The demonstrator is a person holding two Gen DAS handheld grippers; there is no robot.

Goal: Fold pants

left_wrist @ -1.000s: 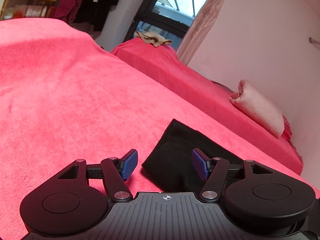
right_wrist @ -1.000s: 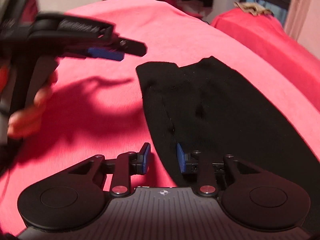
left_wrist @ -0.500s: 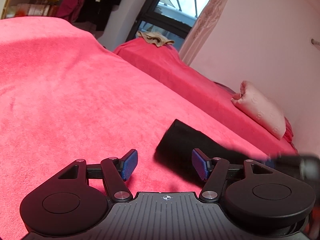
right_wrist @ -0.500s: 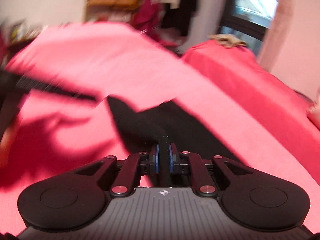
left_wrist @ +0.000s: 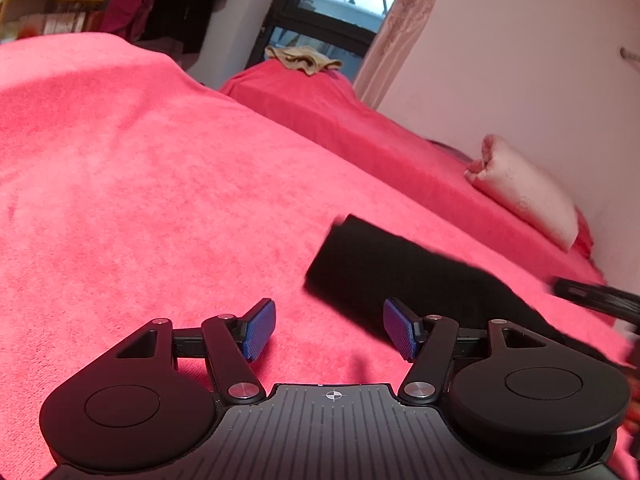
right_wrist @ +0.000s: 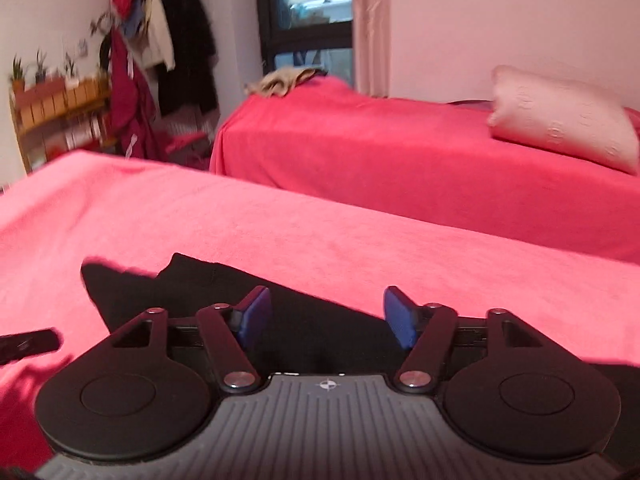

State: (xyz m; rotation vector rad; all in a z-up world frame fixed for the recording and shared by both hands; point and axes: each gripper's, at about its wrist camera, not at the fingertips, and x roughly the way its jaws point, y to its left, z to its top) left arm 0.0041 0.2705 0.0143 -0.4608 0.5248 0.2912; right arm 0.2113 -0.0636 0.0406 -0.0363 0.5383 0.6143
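Observation:
The black pants (left_wrist: 404, 276) lie folded on the red bedcover (left_wrist: 140, 184), ahead and right of my left gripper (left_wrist: 329, 330), which is open and empty just above the cover. In the right wrist view the pants (right_wrist: 208, 296) lie flat under and ahead of my right gripper (right_wrist: 325, 317), which is open and holds nothing. The tip of the right gripper shows at the right edge of the left wrist view (left_wrist: 596, 294). The tip of the left gripper shows at the left edge of the right wrist view (right_wrist: 28, 342).
A second red-covered bed (right_wrist: 400, 152) stands beyond, with a pink pillow (right_wrist: 564, 118) and a tan cloth (right_wrist: 284, 80) on it. A clothes rack (right_wrist: 160, 52) and a wooden shelf (right_wrist: 56, 108) stand by the far wall beside a dark window (right_wrist: 308, 12).
My right gripper shut on the pants edge, carried it over to the right, then opened and let go. The pants now lie folded narrower. My left gripper stayed open and nearly still.

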